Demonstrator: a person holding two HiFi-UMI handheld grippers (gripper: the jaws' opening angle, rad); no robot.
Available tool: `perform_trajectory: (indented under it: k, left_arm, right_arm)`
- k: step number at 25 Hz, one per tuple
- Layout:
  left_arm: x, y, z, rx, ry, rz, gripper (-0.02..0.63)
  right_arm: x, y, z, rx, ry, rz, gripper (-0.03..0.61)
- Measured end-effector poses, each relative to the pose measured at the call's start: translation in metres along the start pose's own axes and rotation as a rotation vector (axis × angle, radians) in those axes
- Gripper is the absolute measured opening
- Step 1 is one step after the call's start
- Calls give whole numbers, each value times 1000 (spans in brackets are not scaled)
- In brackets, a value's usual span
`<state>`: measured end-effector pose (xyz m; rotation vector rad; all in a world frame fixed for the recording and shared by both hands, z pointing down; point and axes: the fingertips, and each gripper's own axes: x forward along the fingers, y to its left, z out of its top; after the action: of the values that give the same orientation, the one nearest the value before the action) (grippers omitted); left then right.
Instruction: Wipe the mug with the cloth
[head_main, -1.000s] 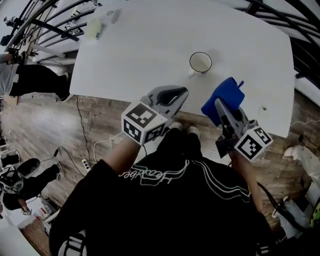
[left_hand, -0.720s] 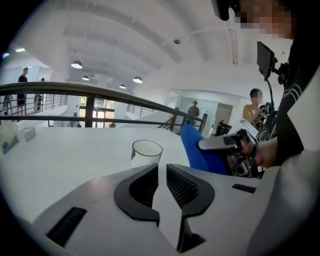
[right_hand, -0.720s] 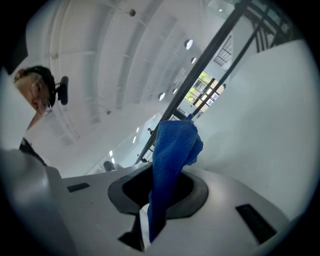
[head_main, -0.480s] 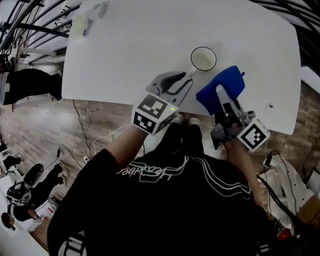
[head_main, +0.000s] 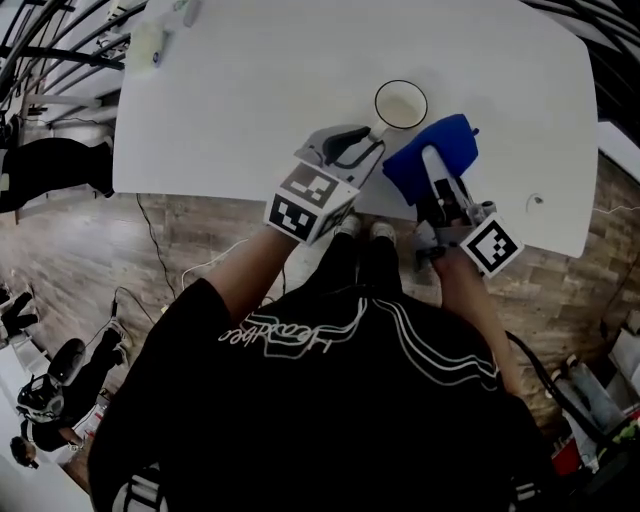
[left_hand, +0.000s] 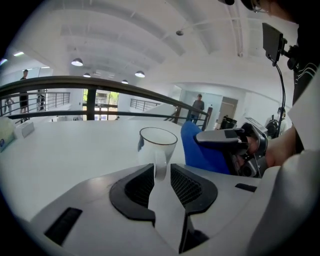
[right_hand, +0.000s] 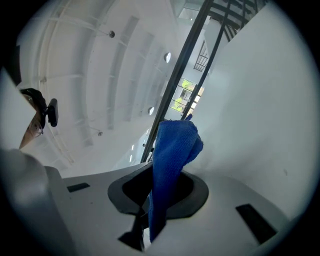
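A white mug (head_main: 400, 104) stands upright on the white table (head_main: 280, 80), its handle toward me. My left gripper (head_main: 372, 142) has reached the handle. In the left gripper view the mug (left_hand: 157, 142) is straight ahead and its handle sits between the jaws of the left gripper (left_hand: 161, 169), which are opening; a thin gap shows beside the handle. Just to the right, my right gripper (head_main: 432, 160) is shut on a folded blue cloth (head_main: 450, 135). The cloth (right_hand: 172, 150) sticks up out of the right gripper (right_hand: 162, 182), close beside the mug.
Small pale items (head_main: 150, 40) lie at the table's far left corner, and a tiny object (head_main: 537, 200) sits near its right front edge. Black railings ring the table. Wooden floor with cables and a person (head_main: 40, 400) lies below left.
Both grippers have moved forward over the table's front edge toward the mug. The left one now has the mug's handle between its jaws. The cloth came along in the right one.
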<state>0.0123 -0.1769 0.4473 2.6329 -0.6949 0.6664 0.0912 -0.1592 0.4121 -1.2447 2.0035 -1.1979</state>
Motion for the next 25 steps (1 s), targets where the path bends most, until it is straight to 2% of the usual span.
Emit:
perform_trajectory:
  k: [8,20,23,25]
  left_arm:
    - [1,7,1,4,1,-17,77]
    - [1,0,-1,82,30,-30,67]
    - [1,0,-3,83,30,-38,67]
    - [2,-2,-5,83,35,-42,67]
  right_arm:
    - [17,0,-9,35,-19,-3,54]
    - [17,-9,-17,27,7,-61,54]
    - [20,-17,-24,2,54,-102,54]
    - [18,-30,-31,-4,95,-165,54]
